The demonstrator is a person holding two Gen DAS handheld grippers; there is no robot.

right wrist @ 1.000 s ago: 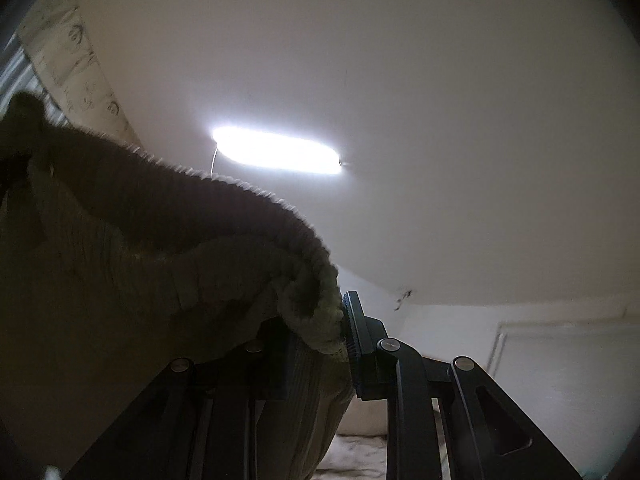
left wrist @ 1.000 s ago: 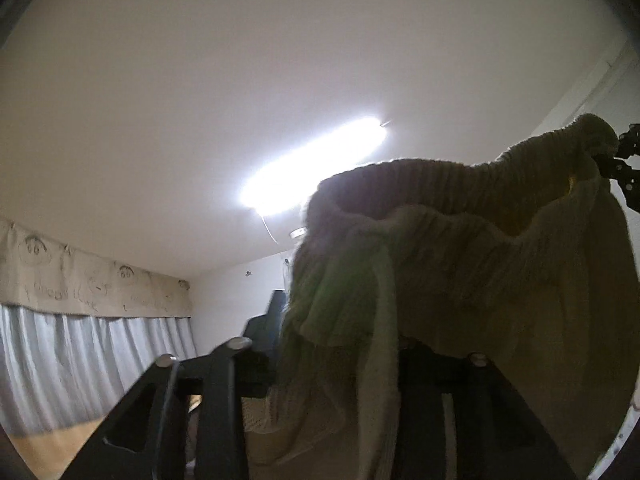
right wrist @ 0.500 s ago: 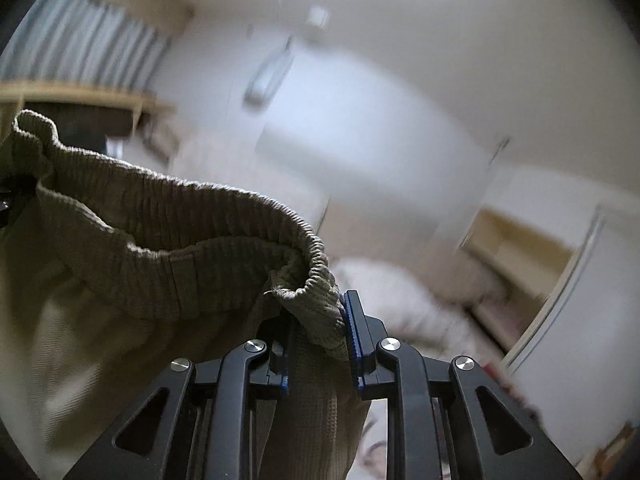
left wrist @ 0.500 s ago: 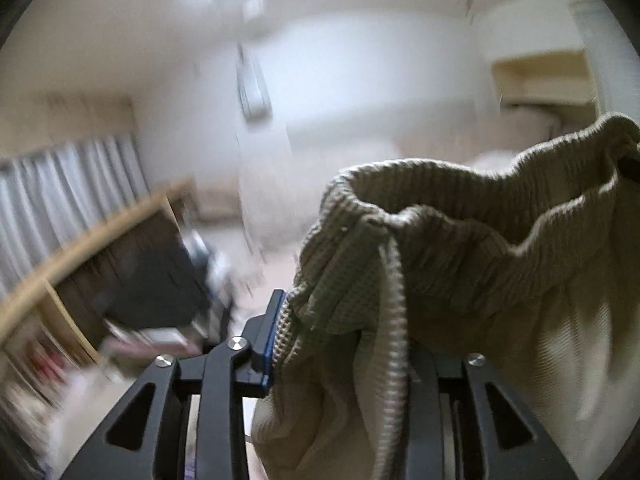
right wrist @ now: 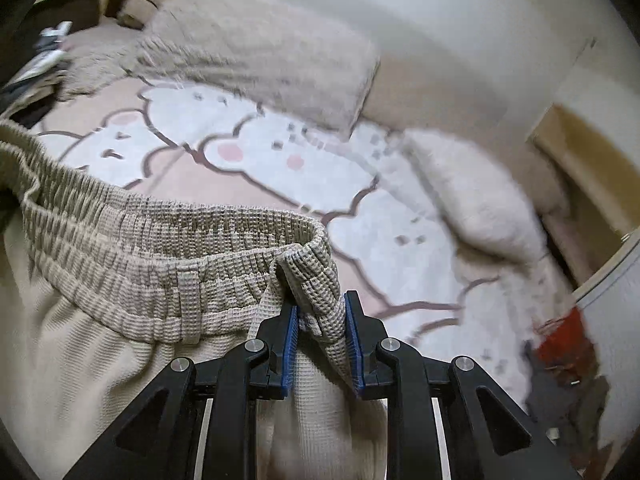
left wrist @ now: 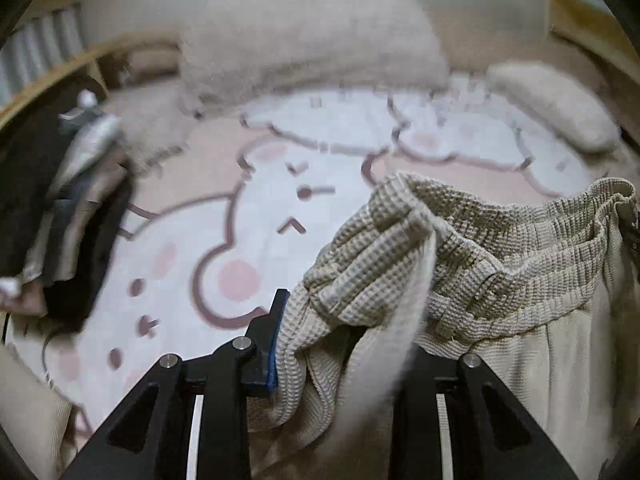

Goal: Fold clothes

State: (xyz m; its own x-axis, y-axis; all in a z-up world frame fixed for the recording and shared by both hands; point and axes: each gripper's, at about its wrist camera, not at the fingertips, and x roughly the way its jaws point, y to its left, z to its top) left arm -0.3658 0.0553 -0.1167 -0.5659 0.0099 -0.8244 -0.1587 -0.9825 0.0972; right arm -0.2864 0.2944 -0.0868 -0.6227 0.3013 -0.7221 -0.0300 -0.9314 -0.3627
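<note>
Evidently soft and light, the beige waffle-knit trousers [right wrist: 120,264] will sag and bunch wherever unsupported, so the thick elastic waistband [left wrist: 516,248] is the firm place to hold. Each end of it is pinched: the right gripper [right wrist: 320,340] has its jaws clamped on one end, the left gripper [left wrist: 344,344] on the other, its far jaw hidden by cloth. Held above the bear-print bed cover [left wrist: 256,216], the waistband runs crosswise between the grippers while the legs apparently hang downward out of sight.
</note>
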